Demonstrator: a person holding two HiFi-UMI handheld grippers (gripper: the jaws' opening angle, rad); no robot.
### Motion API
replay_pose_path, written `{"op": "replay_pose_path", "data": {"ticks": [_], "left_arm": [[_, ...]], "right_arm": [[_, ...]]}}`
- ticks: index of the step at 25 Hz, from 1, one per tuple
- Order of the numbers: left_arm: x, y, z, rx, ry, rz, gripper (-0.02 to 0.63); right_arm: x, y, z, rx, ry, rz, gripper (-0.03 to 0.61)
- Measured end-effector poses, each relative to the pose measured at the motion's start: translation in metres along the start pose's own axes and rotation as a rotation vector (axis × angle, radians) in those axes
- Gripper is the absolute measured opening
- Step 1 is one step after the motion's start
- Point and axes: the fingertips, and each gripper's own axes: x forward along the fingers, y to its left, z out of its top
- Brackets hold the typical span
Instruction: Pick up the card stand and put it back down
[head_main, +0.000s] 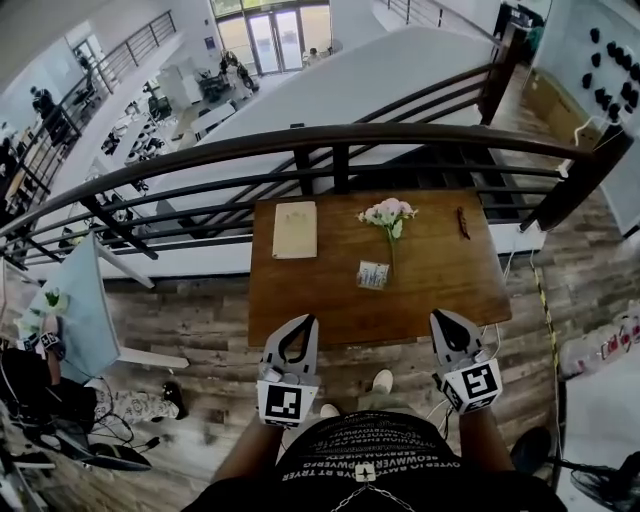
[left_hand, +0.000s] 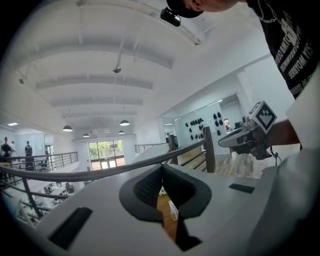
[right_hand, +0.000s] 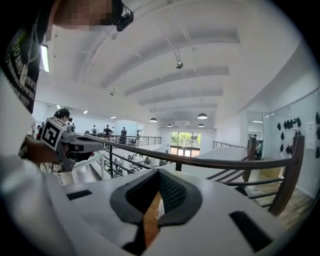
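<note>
We have left gripper (head_main: 306, 321) and right gripper (head_main: 441, 317) fingers closed, empty, at the desk's (head_main: 440, 285) near edge; card stand (head_main: 373, 274) upright ahead of fingertips, well apart, nearer right.

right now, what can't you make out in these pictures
Card stand: too small in the head view to read its print.
Table: in both gripper views only a sliver shows between the fingers.
Dark object at the table's far right: too small in the head view to identify.
Tan pad: notebook or board, cannot tell; too small.
</note>
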Motion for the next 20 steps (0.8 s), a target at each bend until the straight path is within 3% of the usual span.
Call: {"op": "replay_pose_path", "data": {"ticks": [9,20], "left_arm": [[0.029,0.014,0.003,-0.001,0.024,0.040,0.020],[0.071,0.008,0.011,-0.019,0.045,0.099,0.020]], "right_arm": [[0.041,-0.012,0.017,-0.014,-0.016,0.071,0.003],[0.067,-0.063,0.024,-0.023,-0.037,0.130,0.005]]}}
